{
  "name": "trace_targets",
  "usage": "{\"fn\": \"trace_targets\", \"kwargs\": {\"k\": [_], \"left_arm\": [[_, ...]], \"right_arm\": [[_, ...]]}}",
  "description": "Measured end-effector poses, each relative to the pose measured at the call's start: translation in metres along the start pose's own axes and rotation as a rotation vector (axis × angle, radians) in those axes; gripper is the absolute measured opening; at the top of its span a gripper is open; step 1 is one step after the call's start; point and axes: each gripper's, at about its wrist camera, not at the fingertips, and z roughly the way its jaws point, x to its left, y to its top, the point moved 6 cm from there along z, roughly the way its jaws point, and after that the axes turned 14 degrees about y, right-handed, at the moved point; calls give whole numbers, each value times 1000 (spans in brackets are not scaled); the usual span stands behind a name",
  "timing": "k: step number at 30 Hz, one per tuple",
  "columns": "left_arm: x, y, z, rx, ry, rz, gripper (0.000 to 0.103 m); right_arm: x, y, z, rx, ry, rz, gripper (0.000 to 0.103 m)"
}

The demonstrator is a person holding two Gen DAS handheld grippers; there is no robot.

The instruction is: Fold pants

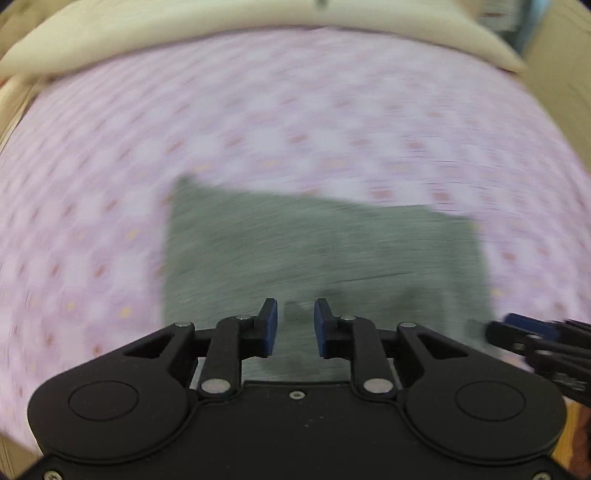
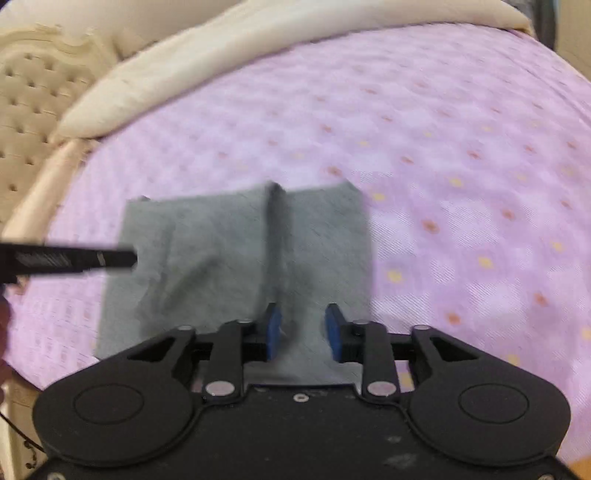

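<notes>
Grey pants (image 1: pixel 317 251) lie folded into a rough rectangle on a lilac dotted bedspread (image 1: pixel 295 110). In the right wrist view the pants (image 2: pixel 229 251) show a raised crease down the middle. My left gripper (image 1: pixel 295 325) is open and empty over the near edge of the pants; it also shows at the left of the right wrist view (image 2: pixel 133 258). My right gripper (image 2: pixel 303 332) is open and empty over the near right part of the pants; it also shows at the right edge of the left wrist view (image 1: pixel 495 330). Both views are blurred.
A cream pillow or duvet (image 1: pixel 258 22) lies along the far side of the bed. A cream tufted headboard (image 2: pixel 33 92) stands at the left in the right wrist view. The bedspread (image 2: pixel 461 166) stretches wide to the right of the pants.
</notes>
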Motion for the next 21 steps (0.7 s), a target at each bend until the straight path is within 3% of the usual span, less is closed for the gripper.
{"fn": "trace_targets", "kwargs": {"k": [3,6,10,18,19,20,21], "left_arm": [[12,-6,33,77,36,1,29],[4,-13,66,150,16,44,29],[4,-9,70,152,0,59,28],[41,-12,46,103,-67,34,29],[47,-13,43,88,-68,31,29],[52,-13,40,74,-66,29,29],[53,-11,39,65,-60,25,29]], "right_arm": [[2,7,25,51,39,25,37],[-2,8,45,106,11,46,38],[-5,6,60,119,-27,66,40],[-7,10,75,114,21,108,44],[-5,9,74,115,35,113,40],[-2,10,72,113,55,115,23],[0,10,72,110,40,108,13]]}}
